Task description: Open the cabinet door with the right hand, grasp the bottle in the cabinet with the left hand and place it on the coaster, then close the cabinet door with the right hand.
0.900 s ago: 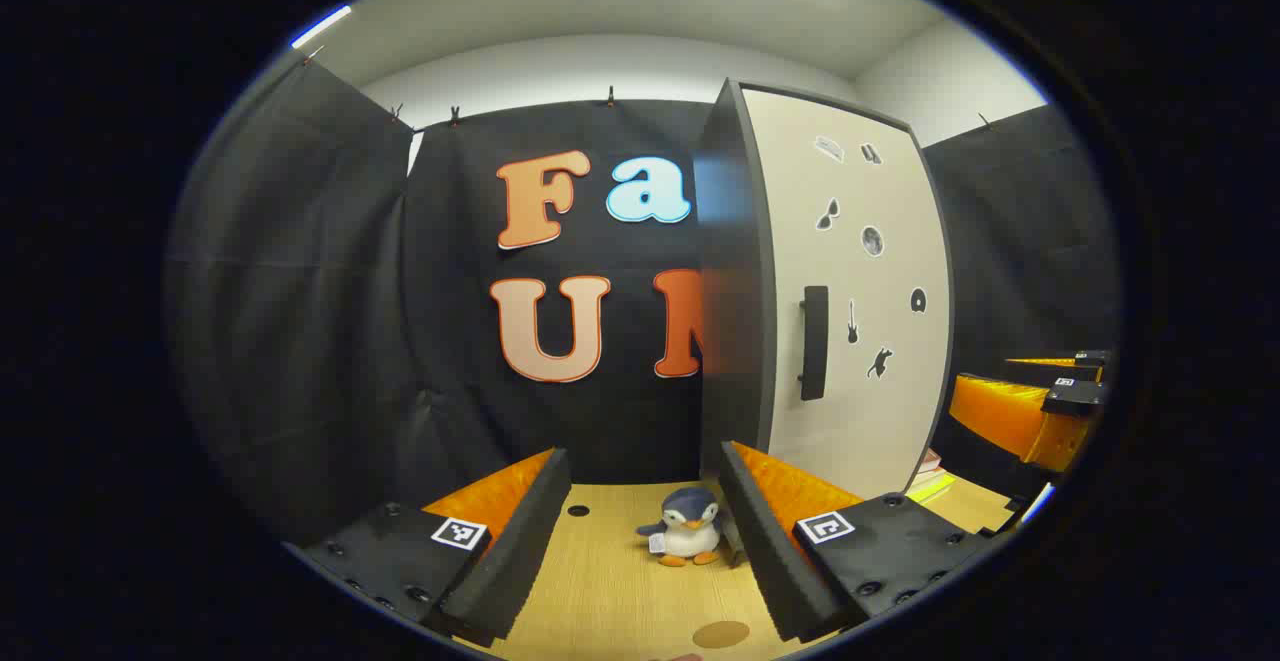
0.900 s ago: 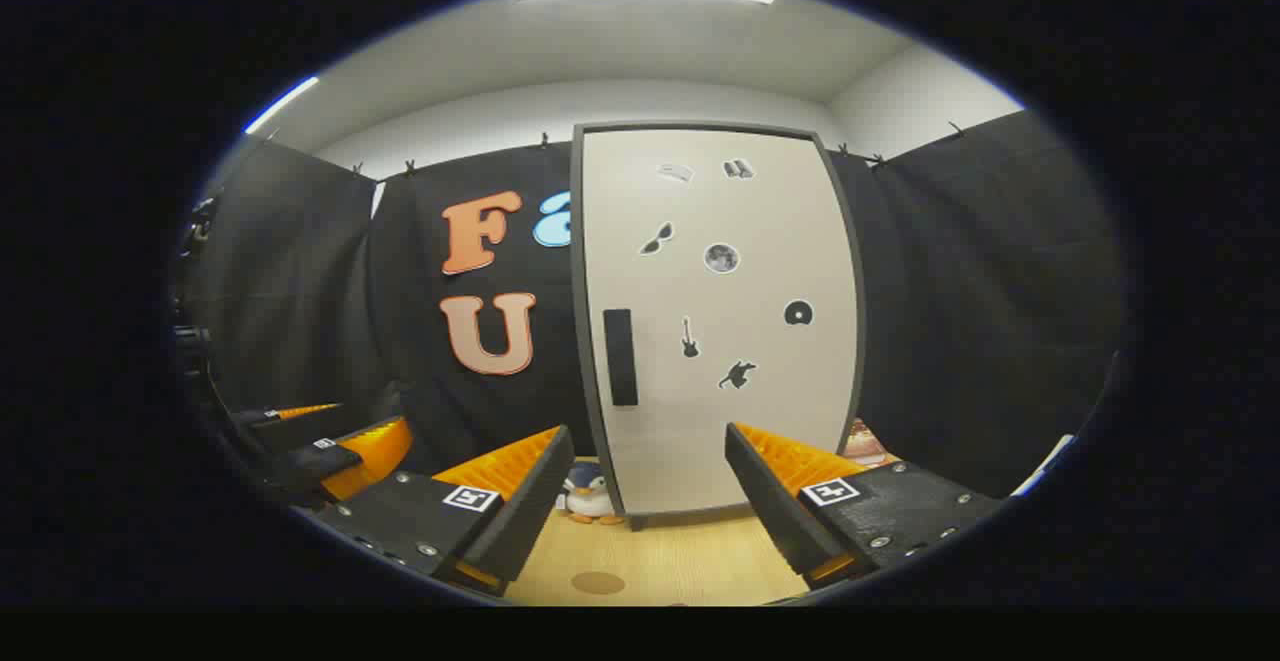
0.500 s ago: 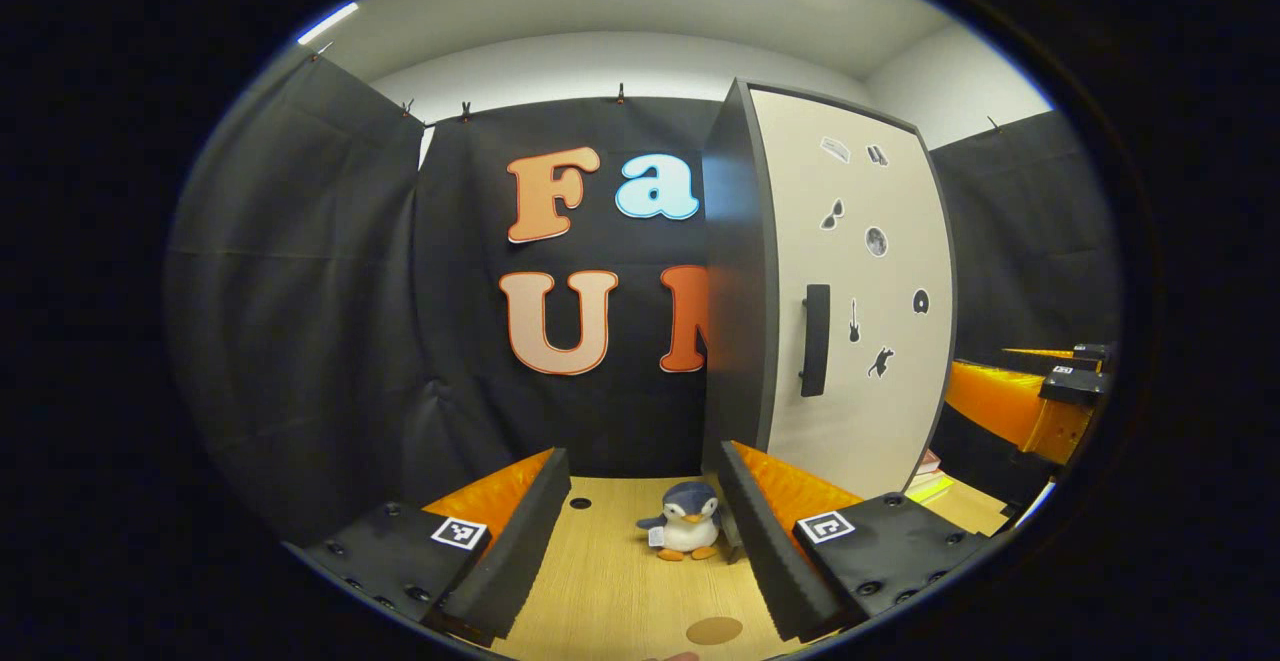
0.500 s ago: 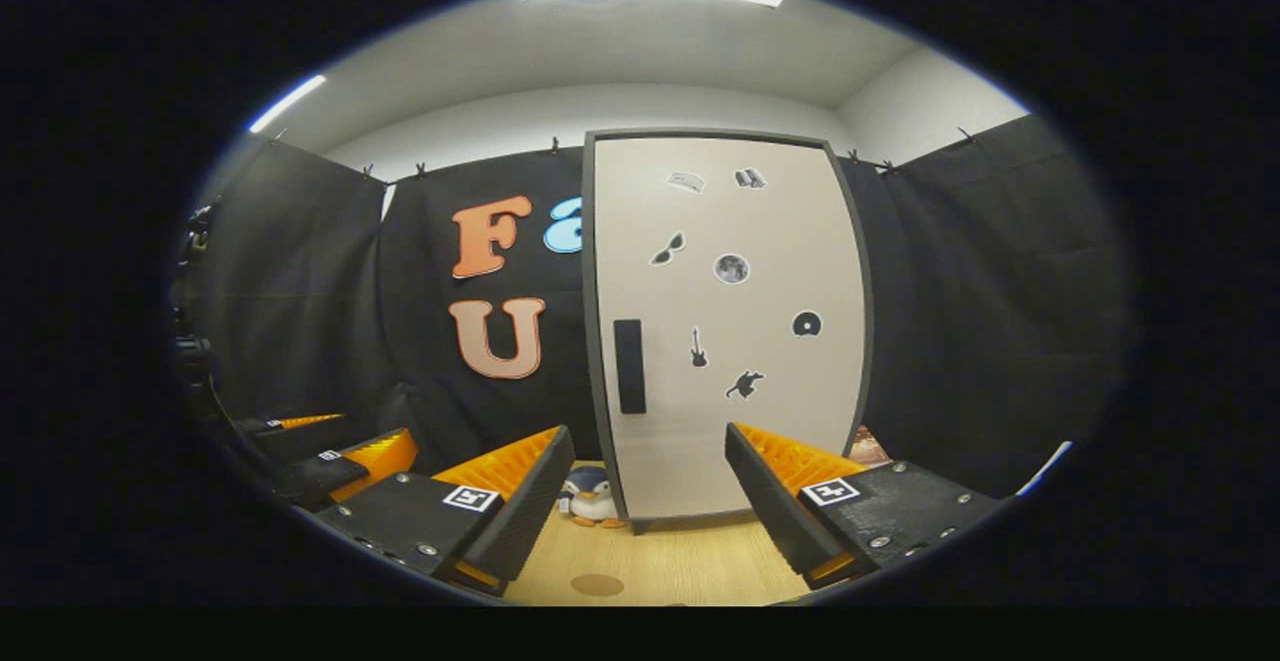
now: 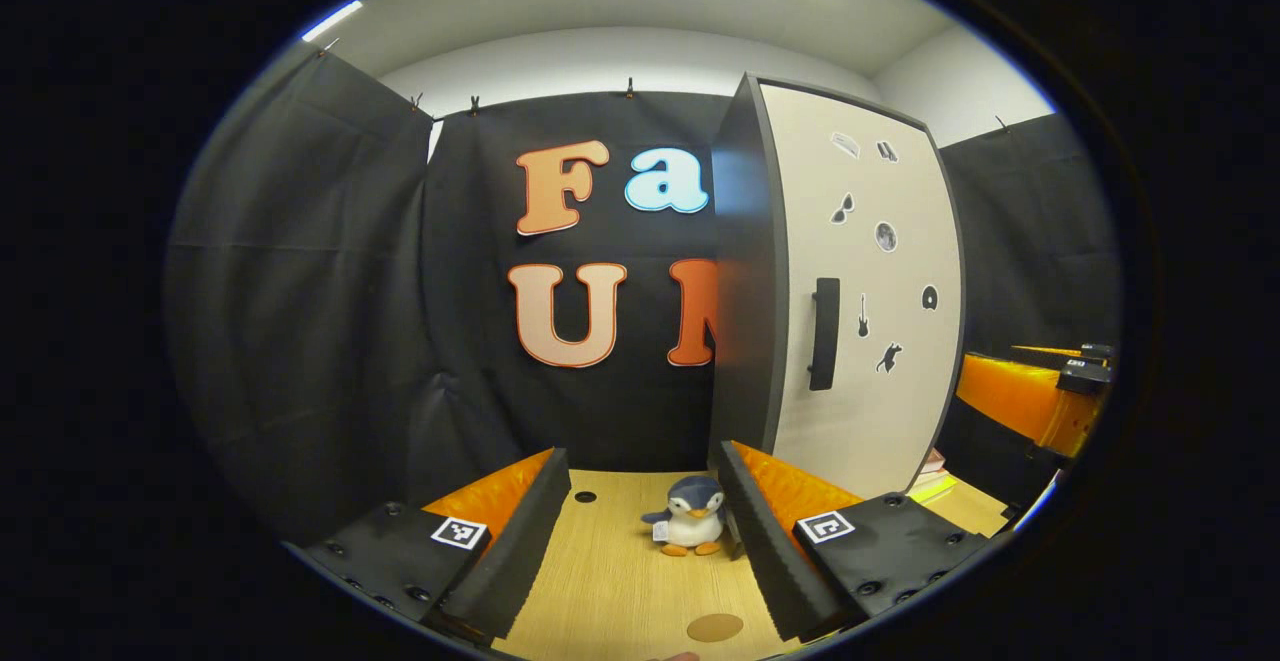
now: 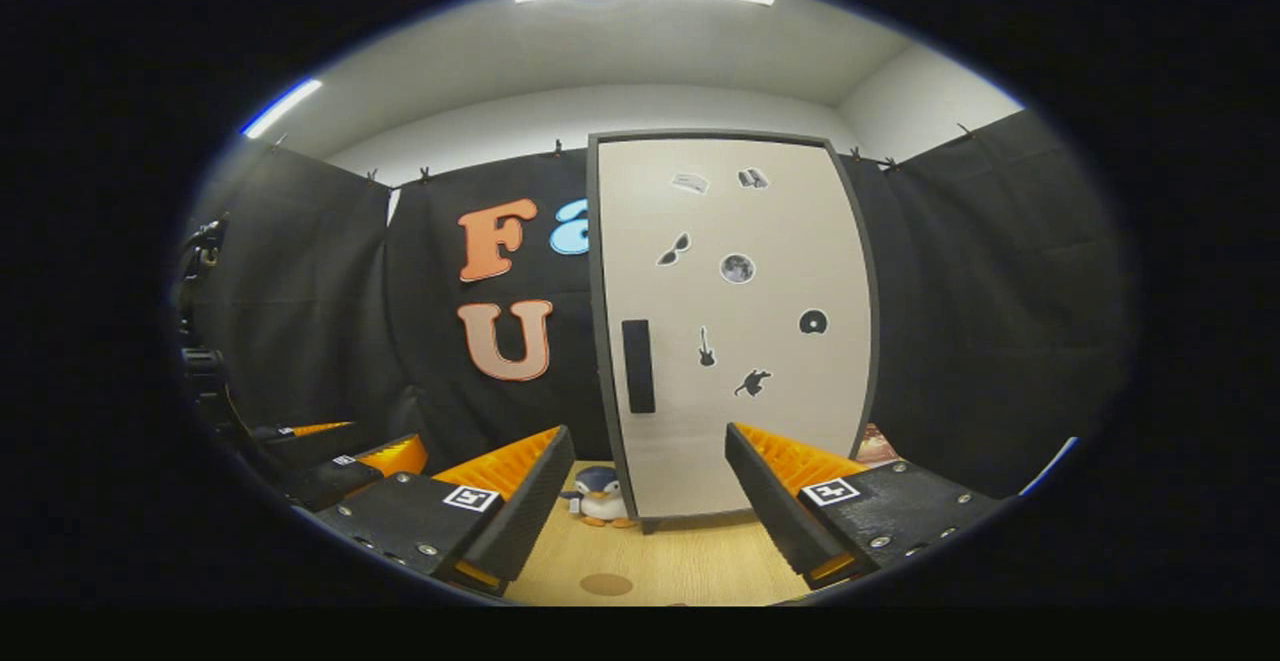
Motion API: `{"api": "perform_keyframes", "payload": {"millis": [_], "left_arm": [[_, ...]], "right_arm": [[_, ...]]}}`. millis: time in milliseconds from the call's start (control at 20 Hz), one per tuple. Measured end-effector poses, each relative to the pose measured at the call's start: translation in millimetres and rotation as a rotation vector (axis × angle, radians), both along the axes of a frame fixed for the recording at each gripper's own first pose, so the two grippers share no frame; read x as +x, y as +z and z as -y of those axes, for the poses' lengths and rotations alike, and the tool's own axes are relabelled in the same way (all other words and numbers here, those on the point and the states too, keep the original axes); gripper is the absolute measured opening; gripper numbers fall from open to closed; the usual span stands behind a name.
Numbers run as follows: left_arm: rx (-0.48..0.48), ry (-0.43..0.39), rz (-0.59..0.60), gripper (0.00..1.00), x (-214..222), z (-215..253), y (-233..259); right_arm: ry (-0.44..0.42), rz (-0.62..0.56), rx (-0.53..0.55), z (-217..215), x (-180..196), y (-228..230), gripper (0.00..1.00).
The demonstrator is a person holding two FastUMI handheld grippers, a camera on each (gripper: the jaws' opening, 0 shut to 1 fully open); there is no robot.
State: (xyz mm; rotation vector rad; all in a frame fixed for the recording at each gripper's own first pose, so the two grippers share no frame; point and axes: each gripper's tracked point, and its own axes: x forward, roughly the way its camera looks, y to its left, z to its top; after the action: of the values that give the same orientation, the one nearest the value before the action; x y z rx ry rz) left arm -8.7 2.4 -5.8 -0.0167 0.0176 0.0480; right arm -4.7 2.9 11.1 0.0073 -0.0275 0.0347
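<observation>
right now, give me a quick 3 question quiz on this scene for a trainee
1. True or false: the cabinet door is shut.
2. Multiple choice: the stuffed penguin stands on the table (A) by the cabinet's left front corner, (B) on the coaster, (C) between shut fingers.
3. Fill in: both the left gripper and the right gripper have their jaws ____, holding nothing.

Key: 1 true, with the handle near its left edge. 2 A; the coaster lies bare, nearer the camera. 3 open.
</observation>
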Motion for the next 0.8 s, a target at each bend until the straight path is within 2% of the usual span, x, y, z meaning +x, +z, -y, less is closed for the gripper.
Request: {"api": "perform_keyframes", "payload": {"millis": [550, 800], "left_arm": [[0.013, 0.005, 0.017, 0.97, 11, -1, 7], [0.013, 0.009, 0.016, 0.96, 20, -6, 5]], "right_arm": [[0.006, -0.001, -0.006, -4, 20, 6, 0.95], [0.031, 0.0, -0.024, -18, 51, 7, 0.94]]}}
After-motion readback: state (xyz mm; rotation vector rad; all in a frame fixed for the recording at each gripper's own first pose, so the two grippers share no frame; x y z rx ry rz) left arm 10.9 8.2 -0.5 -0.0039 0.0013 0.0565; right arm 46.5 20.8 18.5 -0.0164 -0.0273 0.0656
